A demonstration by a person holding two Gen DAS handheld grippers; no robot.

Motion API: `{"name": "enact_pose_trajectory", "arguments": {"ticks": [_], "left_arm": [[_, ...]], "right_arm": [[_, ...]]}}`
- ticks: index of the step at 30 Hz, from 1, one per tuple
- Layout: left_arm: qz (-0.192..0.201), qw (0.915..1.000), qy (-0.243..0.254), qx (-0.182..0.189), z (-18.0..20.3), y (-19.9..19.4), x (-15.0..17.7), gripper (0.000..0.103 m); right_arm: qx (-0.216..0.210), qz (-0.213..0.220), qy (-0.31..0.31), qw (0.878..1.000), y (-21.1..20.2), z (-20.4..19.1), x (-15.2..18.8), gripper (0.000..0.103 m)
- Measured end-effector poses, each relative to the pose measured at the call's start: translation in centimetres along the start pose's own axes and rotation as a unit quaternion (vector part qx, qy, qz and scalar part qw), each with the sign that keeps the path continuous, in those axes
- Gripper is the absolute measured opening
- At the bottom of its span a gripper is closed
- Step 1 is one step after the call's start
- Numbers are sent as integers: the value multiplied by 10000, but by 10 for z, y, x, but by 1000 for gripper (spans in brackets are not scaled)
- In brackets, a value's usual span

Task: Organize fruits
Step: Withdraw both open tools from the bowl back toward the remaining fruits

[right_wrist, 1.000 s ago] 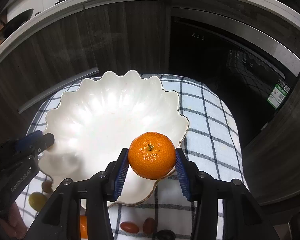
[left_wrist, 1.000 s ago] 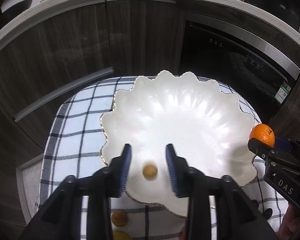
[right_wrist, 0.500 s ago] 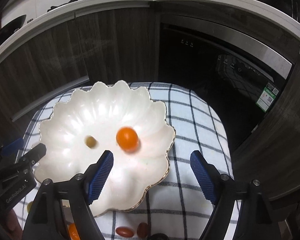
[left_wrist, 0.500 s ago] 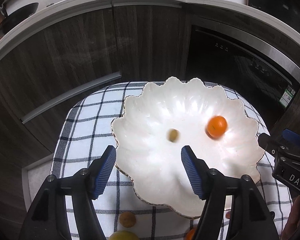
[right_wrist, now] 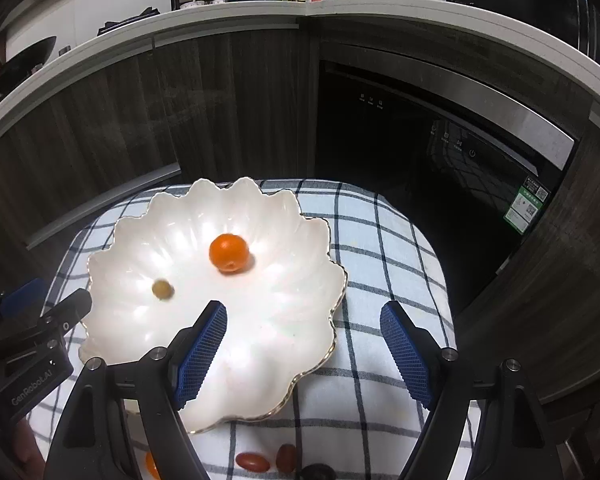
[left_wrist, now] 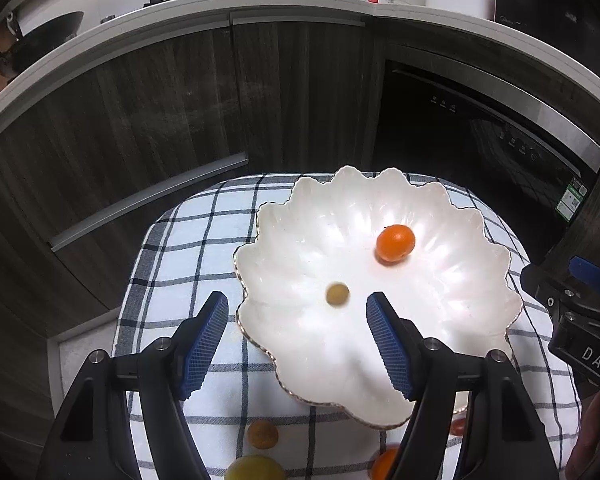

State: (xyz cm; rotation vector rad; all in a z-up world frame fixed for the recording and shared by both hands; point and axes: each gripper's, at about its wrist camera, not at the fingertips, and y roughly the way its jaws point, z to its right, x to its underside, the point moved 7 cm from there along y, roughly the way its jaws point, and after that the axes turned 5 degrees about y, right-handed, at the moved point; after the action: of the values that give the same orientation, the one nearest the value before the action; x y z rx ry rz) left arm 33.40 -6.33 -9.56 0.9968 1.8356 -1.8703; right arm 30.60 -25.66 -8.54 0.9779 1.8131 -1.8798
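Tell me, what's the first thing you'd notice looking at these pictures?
The big white scalloped bowl on the checked cloth, with a bright orange mandarin and a small yellowish fruit lying apart inside it. Blue-padded jaws of the left gripper are opening with nothing between them. More little fruits wait on the cloth's near edge.

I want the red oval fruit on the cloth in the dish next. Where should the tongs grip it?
Probably across the red oval fruit's short middle, from above. It lies flat on the cloth, long axis sideways, with a darker fruit close on its right.
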Motion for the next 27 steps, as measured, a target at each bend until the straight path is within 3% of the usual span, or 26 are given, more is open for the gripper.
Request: {"name": "enact_pose_trajectory", "arguments": {"ticks": [27], "left_arm": [[184, 9998, 99, -70, -6, -46, 14, 71]], "right_arm": [[-141, 174, 32, 9997, -40, -4, 11, 80]]}}
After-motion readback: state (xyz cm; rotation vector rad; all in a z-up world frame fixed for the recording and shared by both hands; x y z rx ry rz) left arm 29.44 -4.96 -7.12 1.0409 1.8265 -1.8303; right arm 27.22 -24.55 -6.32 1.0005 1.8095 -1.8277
